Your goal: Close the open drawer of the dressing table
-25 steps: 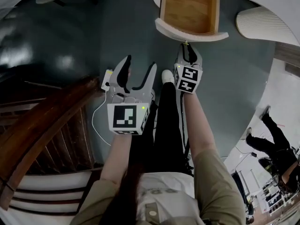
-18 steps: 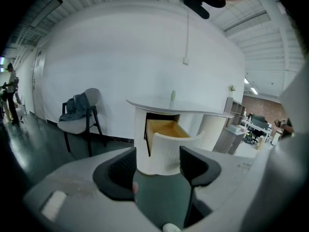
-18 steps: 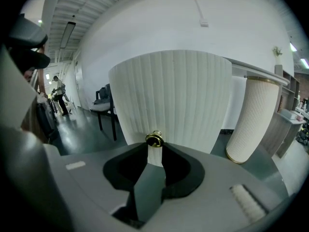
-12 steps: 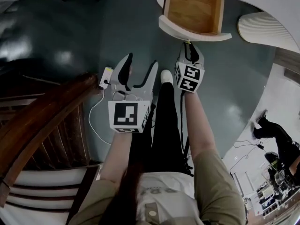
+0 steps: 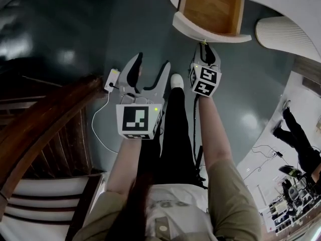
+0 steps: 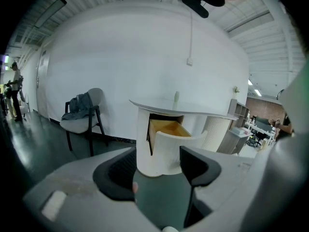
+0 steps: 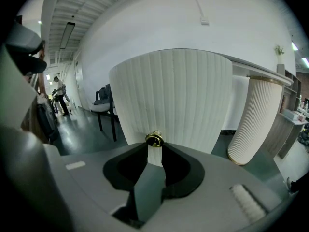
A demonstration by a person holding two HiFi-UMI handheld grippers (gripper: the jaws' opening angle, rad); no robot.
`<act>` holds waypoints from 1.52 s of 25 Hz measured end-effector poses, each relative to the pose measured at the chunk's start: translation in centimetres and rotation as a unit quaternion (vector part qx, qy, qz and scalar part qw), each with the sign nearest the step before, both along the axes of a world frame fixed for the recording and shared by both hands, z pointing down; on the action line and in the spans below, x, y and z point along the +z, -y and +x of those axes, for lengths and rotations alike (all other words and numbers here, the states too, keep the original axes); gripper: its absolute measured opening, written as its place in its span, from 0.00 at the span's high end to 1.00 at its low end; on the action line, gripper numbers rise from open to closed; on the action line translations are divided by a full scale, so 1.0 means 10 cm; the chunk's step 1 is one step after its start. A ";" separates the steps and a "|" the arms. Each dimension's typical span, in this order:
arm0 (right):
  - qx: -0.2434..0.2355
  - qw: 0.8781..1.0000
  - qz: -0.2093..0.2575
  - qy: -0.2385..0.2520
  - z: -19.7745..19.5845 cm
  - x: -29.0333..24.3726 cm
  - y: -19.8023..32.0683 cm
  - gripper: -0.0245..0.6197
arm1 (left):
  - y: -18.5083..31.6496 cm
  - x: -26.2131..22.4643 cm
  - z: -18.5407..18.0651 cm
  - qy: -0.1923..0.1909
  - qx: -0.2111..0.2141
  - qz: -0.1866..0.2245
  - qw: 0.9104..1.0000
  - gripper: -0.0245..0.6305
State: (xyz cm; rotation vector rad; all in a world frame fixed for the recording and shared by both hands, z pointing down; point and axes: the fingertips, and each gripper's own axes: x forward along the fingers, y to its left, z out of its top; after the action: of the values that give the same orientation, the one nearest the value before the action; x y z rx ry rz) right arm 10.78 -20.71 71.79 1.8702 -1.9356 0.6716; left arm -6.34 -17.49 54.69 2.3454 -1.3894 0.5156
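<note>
The dressing table's drawer (image 5: 210,6) stands pulled out, its wooden inside showing behind a curved white ribbed front (image 5: 210,32). My right gripper (image 5: 203,46) is at the middle of that front. In the right gripper view its jaws (image 7: 154,149) are narrowed onto the small gold knob (image 7: 154,139) on the drawer front (image 7: 174,95). My left gripper (image 5: 152,67) hangs open over the floor, short of the table, with nothing between its fingers. In the left gripper view (image 6: 157,170) the open drawer (image 6: 166,129) juts from under the round tabletop (image 6: 193,109).
A dark wooden chair (image 5: 45,129) crowds the left side. A white charger with its cable (image 5: 111,79) lies on the dark floor by the left gripper. A ribbed white column (image 5: 283,31) stands right of the drawer. A chair with clothes (image 6: 82,115) is against the wall. A person (image 5: 296,144) stands far right.
Only the head view has drifted a little. Both grippers keep their places relative to the drawer, and the drawer is as far out as before.
</note>
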 end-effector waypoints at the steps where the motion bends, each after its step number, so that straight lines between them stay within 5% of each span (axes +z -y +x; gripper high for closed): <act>1: 0.000 1.000 0.000 0.000 0.00 0.00 0.01 0.81 | 0.01 0.01 -0.01 0.000 -0.001 0.000 1.000 0.52; 38: -0.013 1.000 0.013 -0.006 0.17 -0.04 0.68 0.82 | 0.27 0.21 -0.04 -0.011 -0.033 -0.018 0.999 0.52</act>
State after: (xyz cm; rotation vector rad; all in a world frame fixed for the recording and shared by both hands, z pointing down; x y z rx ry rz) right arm 12.44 -27.49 71.41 1.8567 -1.9671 0.6296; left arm -6.70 -20.17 56.80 2.2611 -1.4314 0.4915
